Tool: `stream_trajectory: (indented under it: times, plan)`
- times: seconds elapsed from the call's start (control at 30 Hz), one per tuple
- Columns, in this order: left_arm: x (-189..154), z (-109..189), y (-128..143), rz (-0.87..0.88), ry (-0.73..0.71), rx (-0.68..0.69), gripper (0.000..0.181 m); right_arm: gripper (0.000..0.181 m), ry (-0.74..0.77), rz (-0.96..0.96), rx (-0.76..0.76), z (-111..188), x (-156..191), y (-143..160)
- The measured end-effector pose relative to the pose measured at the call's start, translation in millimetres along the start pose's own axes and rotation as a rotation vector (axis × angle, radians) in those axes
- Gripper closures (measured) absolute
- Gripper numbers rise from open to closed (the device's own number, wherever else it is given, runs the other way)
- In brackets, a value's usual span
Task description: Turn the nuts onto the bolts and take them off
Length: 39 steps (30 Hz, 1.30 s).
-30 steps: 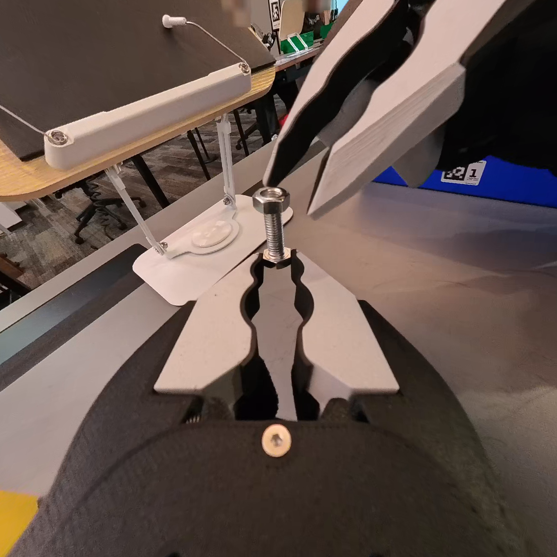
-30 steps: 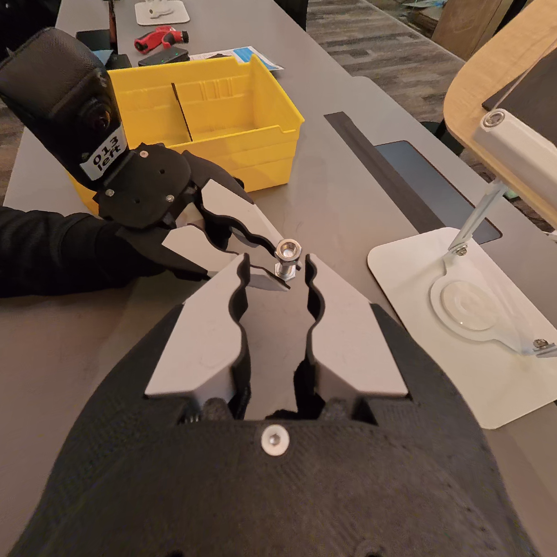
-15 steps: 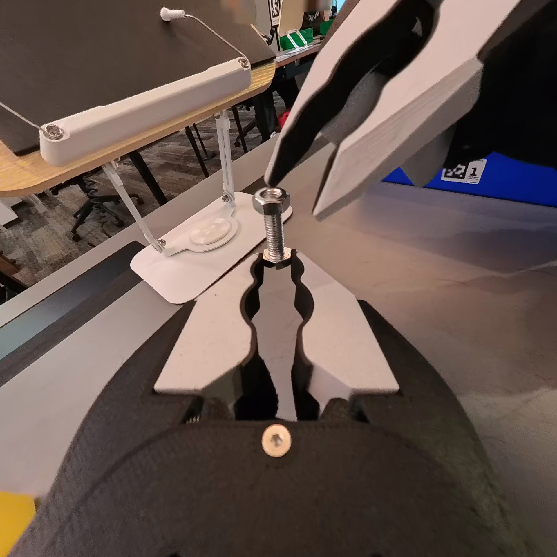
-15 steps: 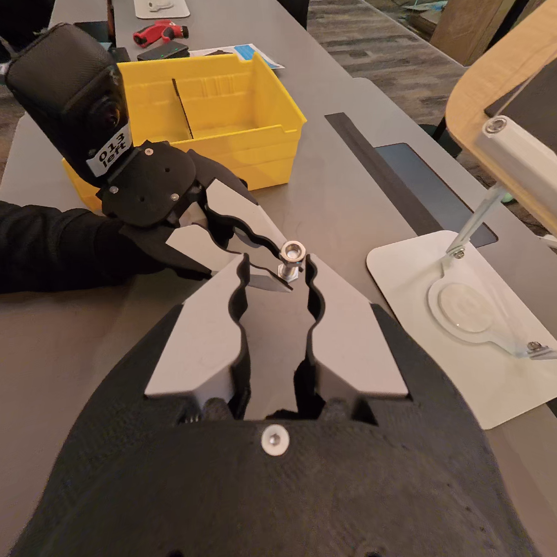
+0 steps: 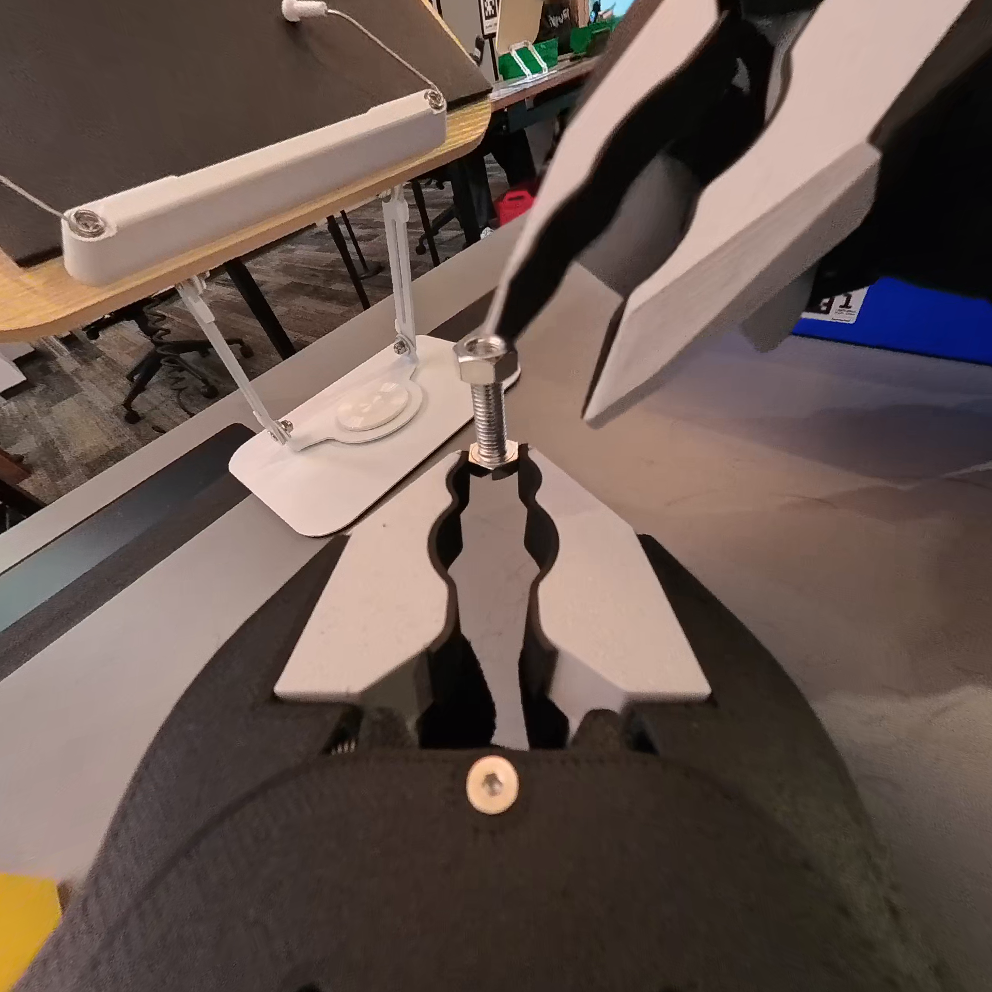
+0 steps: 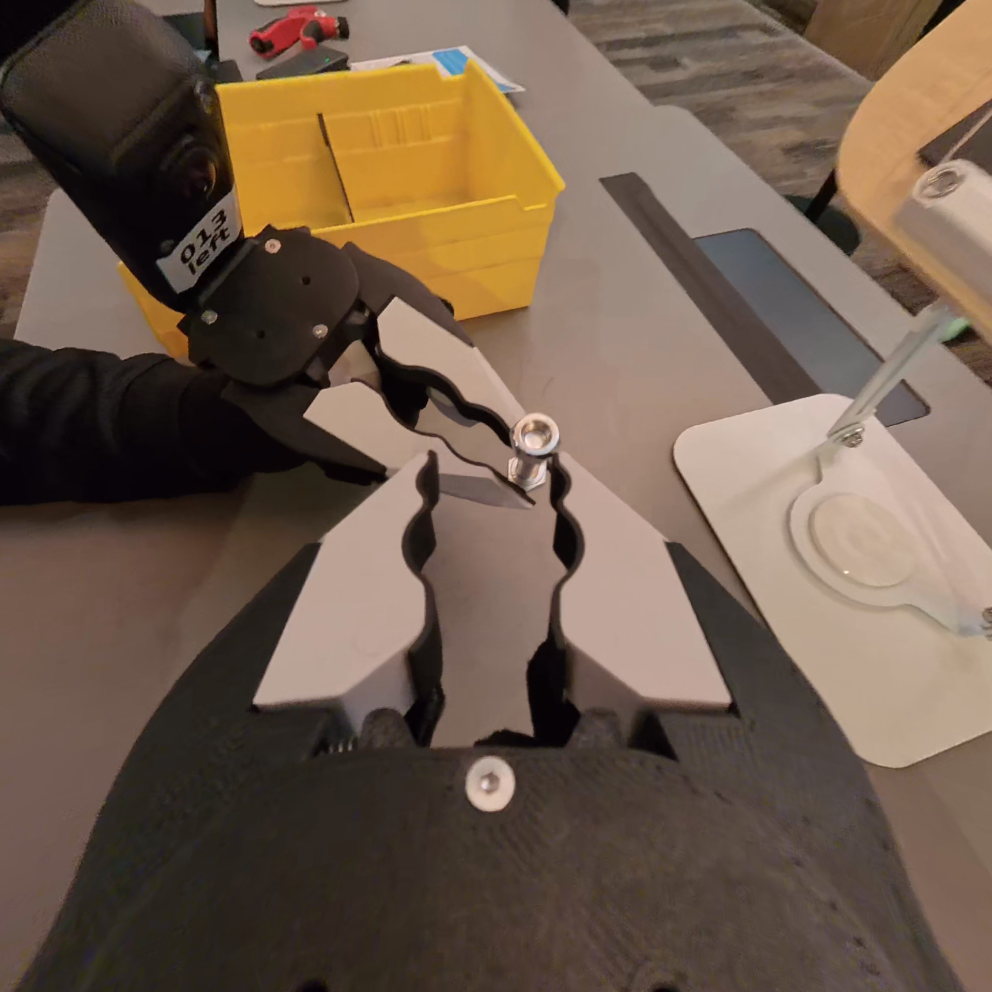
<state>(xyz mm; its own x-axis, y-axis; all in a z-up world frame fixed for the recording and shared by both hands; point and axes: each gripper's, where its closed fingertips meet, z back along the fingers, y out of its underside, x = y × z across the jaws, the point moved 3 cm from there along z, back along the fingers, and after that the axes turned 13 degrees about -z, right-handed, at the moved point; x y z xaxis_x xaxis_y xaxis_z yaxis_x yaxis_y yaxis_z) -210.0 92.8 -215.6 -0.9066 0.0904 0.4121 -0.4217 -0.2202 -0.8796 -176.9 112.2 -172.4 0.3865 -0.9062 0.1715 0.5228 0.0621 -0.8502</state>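
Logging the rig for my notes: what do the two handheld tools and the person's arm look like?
Both tools, left and right, have a textured black body, pale grey wedge fingers with wavy black inner edges, and a silver screw in the middle. The left carries a black camera housing with a white label. The person wears a black sleeve.

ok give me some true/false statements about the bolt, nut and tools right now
1. The left tool grips the bolt at its head. True.
2. The nut sits at the bolt's top end. True.
3. The right tool is shut on the nut. False: it is open, with the nut by one fingertip.
4. The bolt lies flat on the table. False: it stands upright.
5. The yellow bin holds spare bolts. False: no bolts show in it.
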Motion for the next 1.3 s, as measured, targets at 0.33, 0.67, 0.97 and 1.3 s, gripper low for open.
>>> stream_trajectory:
  times: [0.33,0.67,0.97,1.3]
  plan:
    - [-1.4,-0.7,0.3,-0.001,0.009,0.003,0.165,0.124,-0.008,-0.013,-0.059,1.7,-1.3,-5.8]
    - [0.4,-0.6,2.0,0.013,0.009,0.006,0.166,0.143,-0.004,-0.019,-0.014,2.5,-1.8,-0.3]
    - [2.1,-0.3,3.5,0.025,0.007,0.008,0.165,0.177,-0.105,0.013,0.018,3.2,14.2,4.1]
    - [0.8,-1.5,4.2,0.024,0.016,0.011,0.165,0.124,-0.018,0.008,-0.06,-0.8,3.5,-2.9]
